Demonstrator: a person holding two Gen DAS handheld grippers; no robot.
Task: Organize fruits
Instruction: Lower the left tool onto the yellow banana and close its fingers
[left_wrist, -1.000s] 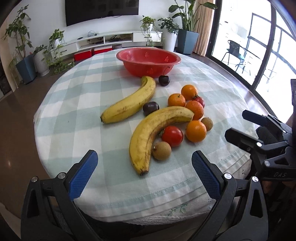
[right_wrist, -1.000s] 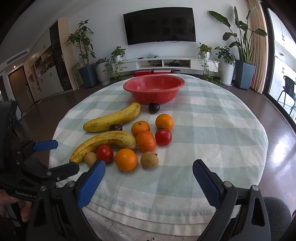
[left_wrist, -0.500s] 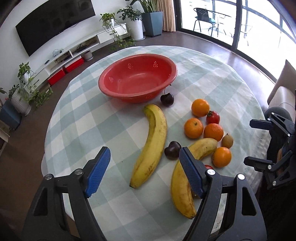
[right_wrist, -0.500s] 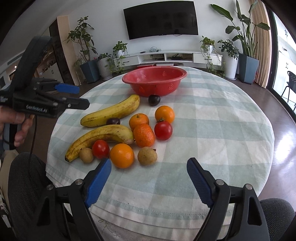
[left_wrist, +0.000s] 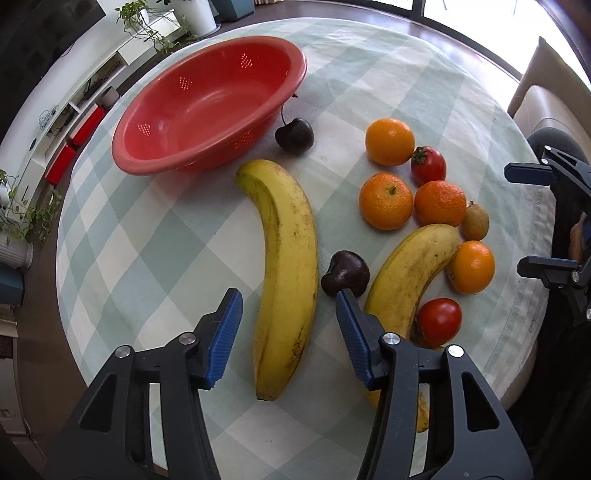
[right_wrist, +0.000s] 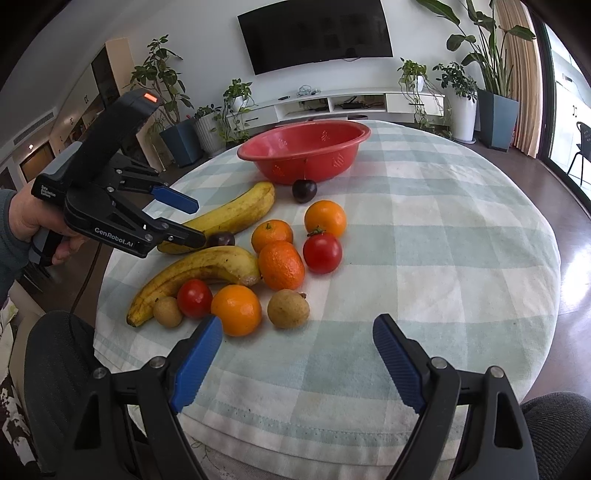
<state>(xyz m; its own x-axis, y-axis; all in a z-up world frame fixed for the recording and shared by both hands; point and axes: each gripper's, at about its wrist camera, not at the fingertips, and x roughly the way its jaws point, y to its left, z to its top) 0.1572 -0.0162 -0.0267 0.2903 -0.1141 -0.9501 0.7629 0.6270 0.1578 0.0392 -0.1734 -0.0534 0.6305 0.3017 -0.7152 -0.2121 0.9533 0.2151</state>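
Note:
My left gripper (left_wrist: 288, 306) is open and straddles the lower half of a long banana (left_wrist: 286, 258), one finger on each side, above the cloth. A second banana (left_wrist: 406, 280) lies to its right with a dark cherry (left_wrist: 345, 273) between them. Several oranges (left_wrist: 386, 201), two tomatoes (left_wrist: 428, 166) and small brown fruits (left_wrist: 476, 221) lie in a cluster. A red bowl (left_wrist: 207, 107) stands empty at the back. My right gripper (right_wrist: 297, 332) is open and empty at the table's near edge, just short of an orange (right_wrist: 236, 310). The left gripper (right_wrist: 184, 221) also shows in the right wrist view.
Another dark cherry (left_wrist: 294, 134) with a stem lies against the bowl. The round table has a green checked cloth (right_wrist: 424, 240). Potted plants (right_wrist: 495, 74), a white low shelf (right_wrist: 332, 103) and a wall television (right_wrist: 317, 33) stand behind. A chair back (left_wrist: 546, 110) stands at the right.
My left gripper has moved forward and down over the table, from its near edge to around the long banana. My right gripper has moved slightly closer to the fruit cluster.

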